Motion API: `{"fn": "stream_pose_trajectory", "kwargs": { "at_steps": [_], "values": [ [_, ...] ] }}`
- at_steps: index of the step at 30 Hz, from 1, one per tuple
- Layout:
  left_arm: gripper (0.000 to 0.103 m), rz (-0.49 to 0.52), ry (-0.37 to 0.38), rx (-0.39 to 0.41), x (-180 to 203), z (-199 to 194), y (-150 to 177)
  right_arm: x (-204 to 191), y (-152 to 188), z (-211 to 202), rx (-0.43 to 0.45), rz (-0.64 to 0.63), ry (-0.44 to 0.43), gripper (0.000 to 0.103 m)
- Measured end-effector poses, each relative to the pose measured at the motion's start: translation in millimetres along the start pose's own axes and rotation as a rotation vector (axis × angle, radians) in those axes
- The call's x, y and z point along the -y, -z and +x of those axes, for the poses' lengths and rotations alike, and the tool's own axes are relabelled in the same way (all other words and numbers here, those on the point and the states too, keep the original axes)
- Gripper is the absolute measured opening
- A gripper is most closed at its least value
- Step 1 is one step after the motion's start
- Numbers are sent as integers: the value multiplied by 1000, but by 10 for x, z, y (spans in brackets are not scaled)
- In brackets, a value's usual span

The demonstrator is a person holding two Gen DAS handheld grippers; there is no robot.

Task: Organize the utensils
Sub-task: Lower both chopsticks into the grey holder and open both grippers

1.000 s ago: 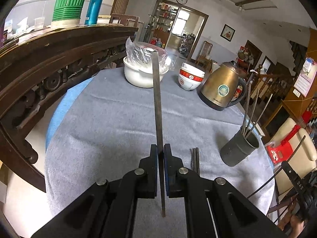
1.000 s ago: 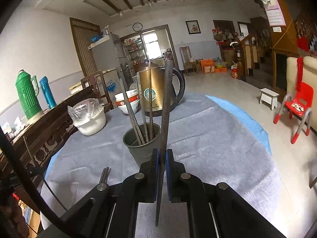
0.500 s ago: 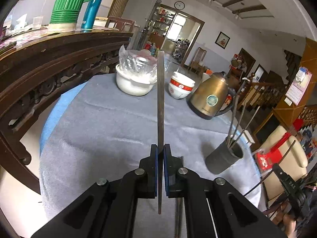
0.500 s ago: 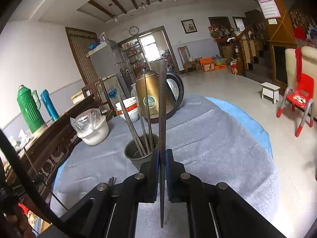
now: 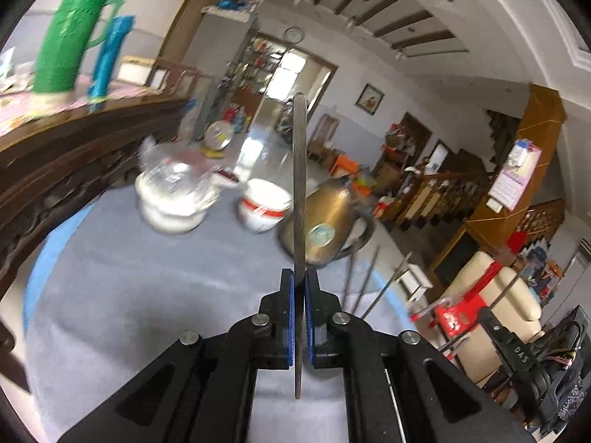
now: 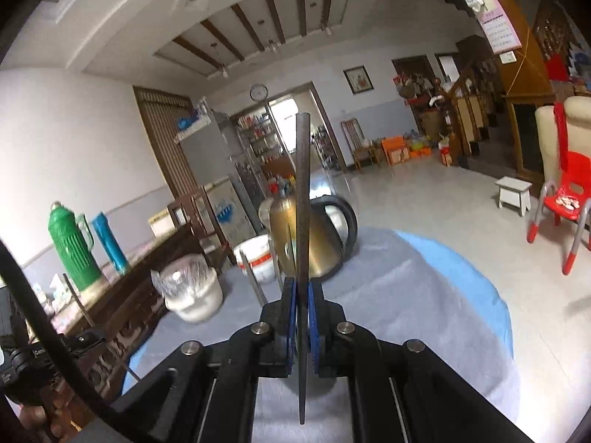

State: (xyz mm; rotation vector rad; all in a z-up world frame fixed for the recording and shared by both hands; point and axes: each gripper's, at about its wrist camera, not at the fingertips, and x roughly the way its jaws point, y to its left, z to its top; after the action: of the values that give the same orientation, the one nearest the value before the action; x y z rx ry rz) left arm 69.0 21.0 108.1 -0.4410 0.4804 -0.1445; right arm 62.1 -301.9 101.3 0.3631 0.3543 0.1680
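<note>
Our left claw (image 5: 300, 295) is pinched tight on a chopstick (image 5: 299, 192), blue pads flat against its sides so the thin, dull-metal rod stands upright and will not swing. Our right claw (image 6: 303, 299) pinches a second, darker chopstick (image 6: 302, 199) the same way. We judge both are gripped near the lower end so they can drop tip-down into the holder. Just right of the left claw, other sticks (image 5: 364, 277) lean up from that hidden holder. Beyond sit a brass kettle (image 5: 332, 217) and a white bowl (image 5: 264, 206) on the grey-clothed counter (image 5: 147, 288).
</note>
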Motion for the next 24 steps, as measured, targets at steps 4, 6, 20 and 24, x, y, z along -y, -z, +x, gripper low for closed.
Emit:
{"fn": "stream_pose_trajectory", "kwargs": {
  "at_steps": [4,6,20,24],
  "values": [
    [5,5,26,15,257,286,-114,-25,-184,184,28,0,-10,7],
    [5,13,30,11,382,468,-118,-26,-230,318,30,2,-10,7],
    [5,97,-45,-42,619,1148,171,64,-35,1104,-67,-51,25,7],
    [6,109,-57,-61,605,1251,224,69,77,1229,-105,-60,19,7]
  ]
}}
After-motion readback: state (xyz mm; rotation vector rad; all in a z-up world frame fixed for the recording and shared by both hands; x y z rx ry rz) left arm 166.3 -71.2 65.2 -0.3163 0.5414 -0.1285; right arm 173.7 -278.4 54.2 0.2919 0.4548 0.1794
